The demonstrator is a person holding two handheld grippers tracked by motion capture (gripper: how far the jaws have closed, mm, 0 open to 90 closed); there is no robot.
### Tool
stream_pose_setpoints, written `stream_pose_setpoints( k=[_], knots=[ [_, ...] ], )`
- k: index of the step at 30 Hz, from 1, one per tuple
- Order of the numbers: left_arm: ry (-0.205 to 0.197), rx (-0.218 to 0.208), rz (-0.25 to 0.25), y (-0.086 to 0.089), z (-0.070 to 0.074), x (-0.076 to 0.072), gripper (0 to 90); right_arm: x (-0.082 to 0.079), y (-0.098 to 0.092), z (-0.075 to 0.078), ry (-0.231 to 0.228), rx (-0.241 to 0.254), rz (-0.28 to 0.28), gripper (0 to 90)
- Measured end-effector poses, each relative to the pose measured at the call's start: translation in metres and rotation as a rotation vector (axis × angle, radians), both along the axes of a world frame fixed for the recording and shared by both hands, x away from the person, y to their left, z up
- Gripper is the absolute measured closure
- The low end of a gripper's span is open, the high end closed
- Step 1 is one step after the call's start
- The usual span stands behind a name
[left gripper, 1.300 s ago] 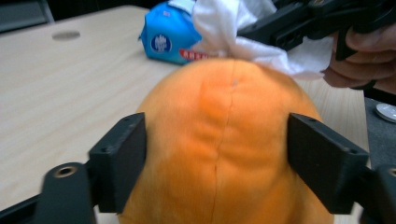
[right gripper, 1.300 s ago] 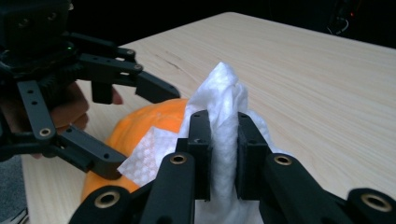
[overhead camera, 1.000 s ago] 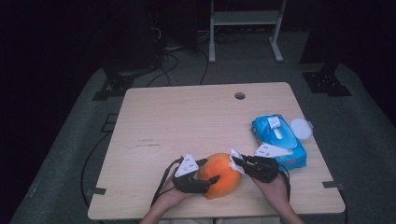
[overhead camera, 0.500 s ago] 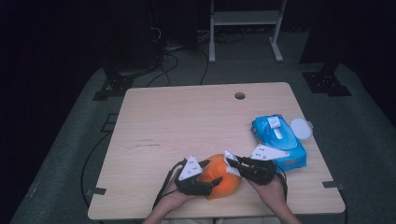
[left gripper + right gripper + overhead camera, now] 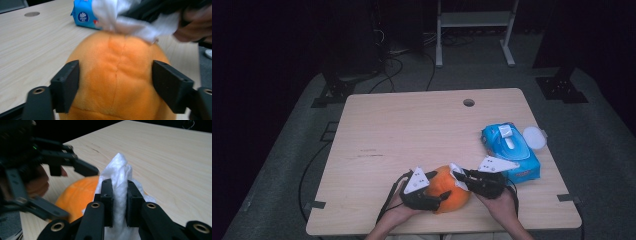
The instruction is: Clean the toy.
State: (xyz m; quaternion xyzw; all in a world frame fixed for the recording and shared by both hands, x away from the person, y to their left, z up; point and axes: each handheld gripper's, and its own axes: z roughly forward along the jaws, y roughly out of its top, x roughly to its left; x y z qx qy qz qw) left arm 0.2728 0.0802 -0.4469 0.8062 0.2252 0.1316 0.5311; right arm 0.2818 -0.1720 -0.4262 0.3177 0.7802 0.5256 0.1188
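Observation:
An orange plush toy (image 5: 451, 194) lies near the table's front edge. My left gripper (image 5: 437, 187) reaches around it from the left. In the left gripper view both pads touch the sides of the plush (image 5: 117, 82), and the jaws have just been opening wider with the plush still between them. My right gripper (image 5: 459, 177) is shut on a bunched white tissue (image 5: 120, 170) and holds it against the top of the plush (image 5: 75, 195). The same tissue (image 5: 130, 20) rests on the far side of the plush in the left gripper view.
A blue tissue pack (image 5: 510, 150) lies at the table's right side, just behind my right hand, with a white round lid (image 5: 533, 136) beside it. The wooden table (image 5: 412, 130) has a small hole (image 5: 468, 102) near its far edge. Dark floor and cables surround it.
My right gripper with the tissue has edged slightly left across the plush's top. The left gripper has stayed around the plush.

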Motion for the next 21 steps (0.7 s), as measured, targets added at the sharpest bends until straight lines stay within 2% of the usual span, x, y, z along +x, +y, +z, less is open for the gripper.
stream_pose_setpoints(
  k=[2,4,6,7,9,10,11,13,15,16,17,19,21],
  knots=[
    [0.007,-0.01,0.015,0.005,0.001,0.002,13.0,0.003,-0.007,-0.002,-0.009,-0.031,-0.032,78.6],
    [0.044,-0.014,0.021,0.007,-0.004,0.005,10.0,0.009,-0.018,-0.006,0.026,0.0,-0.058,78.5],
    [0.088,-0.016,0.008,0.005,-0.011,0.007,10.2,0.011,-0.021,-0.007,0.034,0.002,-0.072,78.5],
    [0.079,-0.002,0.0,0.003,-0.012,0.007,14.4,0.011,-0.02,-0.005,0.032,0.004,-0.074,78.5],
    [0.04,0.039,0.012,-0.001,-0.009,0.004,23.2,0.005,-0.011,-0.001,-0.019,-0.033,-0.075,78.8],
    [0.028,0.049,0.016,-0.002,-0.007,0.003,26.3,0.0,-0.006,0.002,-0.044,-0.037,-0.066,78.9],
    [0.002,0.061,0.017,-0.003,-0.004,0.001,30.4,-0.002,-0.003,0.004,-0.05,-0.024,-0.052,78.9],
    [-0.029,0.061,0.015,-0.006,0.001,-0.003,34.5,-0.009,0.005,0.01,-0.072,-0.01,-0.005,78.8],
    [-0.044,0.063,0.01,-0.008,0.004,-0.005,35.4,-0.014,0.014,0.012,-0.094,-0.033,0.035,78.7],
    [-0.049,0.063,0.004,-0.008,0.004,-0.005,35.0,-0.015,0.017,0.012,-0.11,-0.06,0.033,78.7],
    [-0.036,0.043,0.003,-0.006,0.002,-0.004,32.8,-0.014,0.017,0.01,-0.112,-0.082,0.033,78.7],
    [-0.006,0.0,0.006,-0.003,-0.001,-0.001,24.0,-0.011,0.013,0.007,-0.103,-0.083,0.027,78.8],
    [0.018,-0.02,0.027,-0.001,-0.004,0.003,11.5,-0.007,0.009,0.005,-0.089,-0.069,0.014,78.8]
  ],
)
